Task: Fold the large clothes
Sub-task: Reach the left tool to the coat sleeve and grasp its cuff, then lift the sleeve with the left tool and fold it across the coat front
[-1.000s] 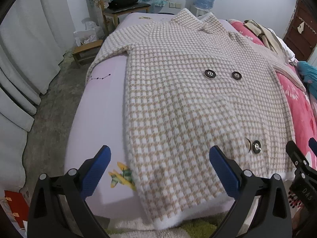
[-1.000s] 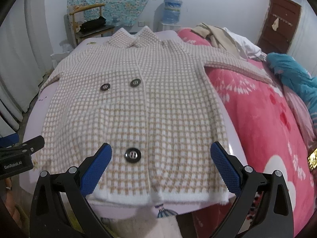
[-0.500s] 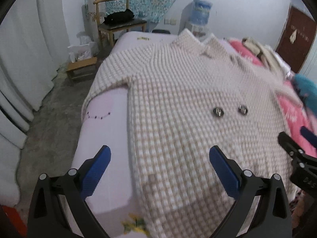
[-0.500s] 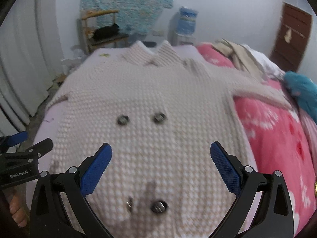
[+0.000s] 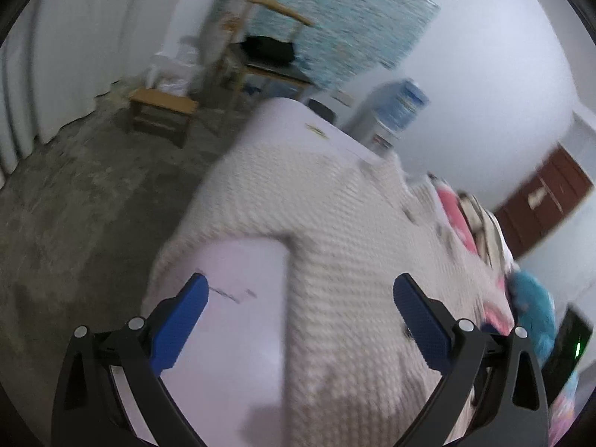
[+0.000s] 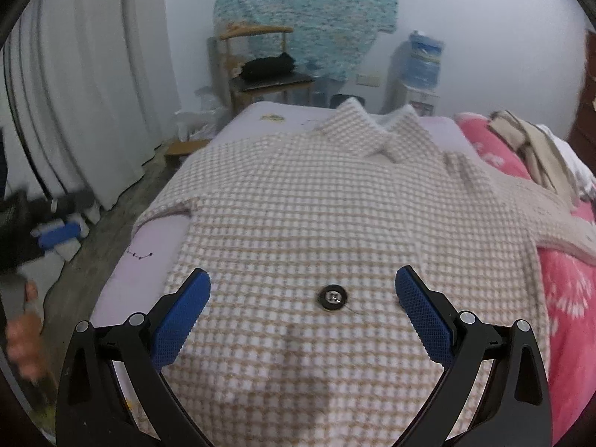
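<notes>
A: Which step is in hand, and where is the garment found?

B: The checked coat (image 6: 335, 231) is spread flat, front up, on the bed (image 6: 149, 260), its collar toward the far edge, one sleeve (image 5: 238, 201) laid toward the left edge, the other across the pink blanket (image 6: 566, 290). No fold is seen yet, so the approach to a first grip is judged to be in hand.

A: How are the jaws held?

B: On the left gripper (image 5: 298, 313) and the right gripper (image 6: 303, 298) the jaws are spread wide, and nothing is pinched.

A: What is called for next?

B: Probably the left sleeve must be taken near its cuff at the left edge and carried over the body of the coat.

A: What is changed against one second ago?

B: The hem was framed then by both cameras. Now the right gripper is advanced over the chest, above a dark button (image 6: 334, 297), and the left gripper is swung toward the left sleeve; its view is blurred.
</notes>
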`<state>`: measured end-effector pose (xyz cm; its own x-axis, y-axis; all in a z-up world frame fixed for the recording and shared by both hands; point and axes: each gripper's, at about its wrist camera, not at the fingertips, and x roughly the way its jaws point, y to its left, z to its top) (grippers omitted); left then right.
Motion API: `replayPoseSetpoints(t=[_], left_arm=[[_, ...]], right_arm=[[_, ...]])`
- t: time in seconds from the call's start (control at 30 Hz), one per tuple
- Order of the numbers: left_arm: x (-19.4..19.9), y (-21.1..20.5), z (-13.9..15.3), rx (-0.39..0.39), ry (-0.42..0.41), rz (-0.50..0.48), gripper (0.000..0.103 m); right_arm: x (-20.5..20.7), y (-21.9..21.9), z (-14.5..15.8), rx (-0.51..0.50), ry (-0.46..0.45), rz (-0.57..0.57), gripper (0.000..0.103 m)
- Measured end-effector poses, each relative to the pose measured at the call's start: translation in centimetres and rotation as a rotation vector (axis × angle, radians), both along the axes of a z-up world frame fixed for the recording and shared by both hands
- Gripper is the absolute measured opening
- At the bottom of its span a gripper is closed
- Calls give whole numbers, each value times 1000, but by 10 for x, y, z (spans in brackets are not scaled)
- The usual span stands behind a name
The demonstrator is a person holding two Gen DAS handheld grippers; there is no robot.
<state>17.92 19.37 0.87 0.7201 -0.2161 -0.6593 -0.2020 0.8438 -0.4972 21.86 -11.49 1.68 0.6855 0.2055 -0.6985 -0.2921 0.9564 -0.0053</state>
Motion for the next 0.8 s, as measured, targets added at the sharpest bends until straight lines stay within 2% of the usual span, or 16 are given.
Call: replayPoseSetpoints(t=[0.03, 0.07, 0.13, 0.23, 0.27, 0.4, 0.47, 0.57, 0.63, 0.8], left_arm=[[4, 10, -4, -15, 17, 28, 98], [13, 28, -11, -54, 54, 72, 98], [25, 51, -25, -136, 101, 99, 98], [45, 83, -60, -336, 190, 149, 98], [49, 90, -70, -378, 213, 159, 98], [61, 110, -129, -677, 313, 236, 97], [62, 112, -149, -762, 349, 279, 97], [62, 117, -167, -820, 371, 330, 96], [62, 120, -181, -900, 385, 361, 96], [65, 137, -218, -1089, 369, 431, 96]], right_arm=[[0, 1, -1, 2, 2, 4, 95], [2, 2, -3, 4, 6, 7, 95], [6, 3, -10, -6, 18, 0, 95], [10, 1, -18, -12, 44, -5, 95], [11, -1, -21, -11, 52, -9, 95], [16, -8, -26, -22, 68, -28, 95], [17, -11, -28, -24, 73, -37, 95], [20, -15, -30, -35, 79, -51, 95], [23, -16, -32, -36, 87, -56, 95], [26, -16, -37, -30, 106, -58, 95]])
